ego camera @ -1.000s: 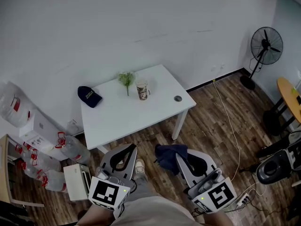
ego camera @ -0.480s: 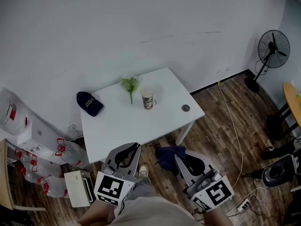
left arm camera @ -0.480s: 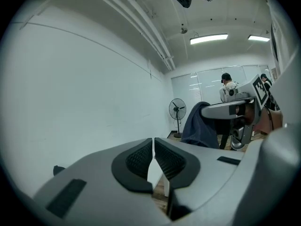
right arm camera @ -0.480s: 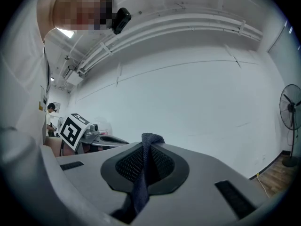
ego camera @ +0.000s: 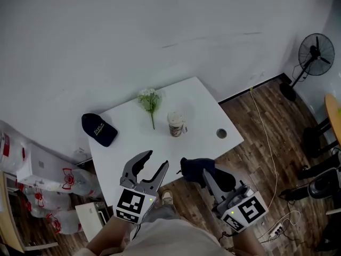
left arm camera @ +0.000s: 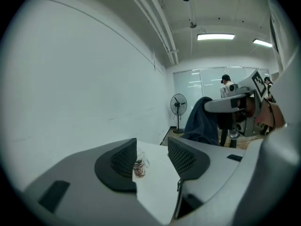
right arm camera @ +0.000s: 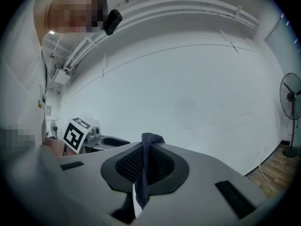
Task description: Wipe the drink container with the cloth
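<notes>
Opening: left tool [ego camera: 157, 160] jaws, empty | right tool [right arm camera: 146, 168] clamps cloth [ego camera: 194, 168] | table [ego camera: 133, 143] nearer

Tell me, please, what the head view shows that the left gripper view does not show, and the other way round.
Only the head view shows the cap, the flowers, the water bottles and a small round thing on the table. Only the left gripper view shows the ceiling lights and a person far back. Both show the table, the cup, the fan and the cloth held by the right gripper.
</notes>
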Motion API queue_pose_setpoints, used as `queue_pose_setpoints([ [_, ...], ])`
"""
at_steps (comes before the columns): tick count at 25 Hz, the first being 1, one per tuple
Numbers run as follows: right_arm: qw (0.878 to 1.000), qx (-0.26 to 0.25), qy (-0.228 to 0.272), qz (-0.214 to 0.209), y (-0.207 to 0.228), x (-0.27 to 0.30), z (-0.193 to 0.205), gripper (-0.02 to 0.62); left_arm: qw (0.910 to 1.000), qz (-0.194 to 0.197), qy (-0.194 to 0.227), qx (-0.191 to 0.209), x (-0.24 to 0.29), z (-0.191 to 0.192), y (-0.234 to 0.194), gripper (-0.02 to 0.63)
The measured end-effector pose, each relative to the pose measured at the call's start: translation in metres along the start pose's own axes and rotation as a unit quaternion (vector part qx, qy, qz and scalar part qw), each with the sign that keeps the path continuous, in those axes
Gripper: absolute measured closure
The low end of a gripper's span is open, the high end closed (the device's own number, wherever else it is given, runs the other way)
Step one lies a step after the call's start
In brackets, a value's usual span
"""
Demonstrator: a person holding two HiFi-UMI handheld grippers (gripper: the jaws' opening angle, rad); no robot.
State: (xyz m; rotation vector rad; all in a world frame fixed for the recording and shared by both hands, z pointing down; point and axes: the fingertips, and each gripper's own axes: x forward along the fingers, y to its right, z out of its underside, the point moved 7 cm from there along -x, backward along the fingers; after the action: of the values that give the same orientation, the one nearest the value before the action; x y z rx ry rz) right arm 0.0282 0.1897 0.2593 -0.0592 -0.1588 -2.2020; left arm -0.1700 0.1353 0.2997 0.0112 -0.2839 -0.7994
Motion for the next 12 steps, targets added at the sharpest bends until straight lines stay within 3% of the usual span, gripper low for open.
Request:
queue_pose_setpoints([
  [5, 0.999, 0.031, -0.022, 0.03, 0.032, 0.053, 0.01, 0.557, 0.9985, 0.04, -0.024, 0.029, 0.047, 0.015, -0.041, 0.327],
  [12, 0.996, 0.048, -0.056, 0.044, 0.061, 0.097, 0.032, 0.558, 0.9997, 0.003, -0.001, 0.025, 0.099, 0.052, -0.08, 0.252],
])
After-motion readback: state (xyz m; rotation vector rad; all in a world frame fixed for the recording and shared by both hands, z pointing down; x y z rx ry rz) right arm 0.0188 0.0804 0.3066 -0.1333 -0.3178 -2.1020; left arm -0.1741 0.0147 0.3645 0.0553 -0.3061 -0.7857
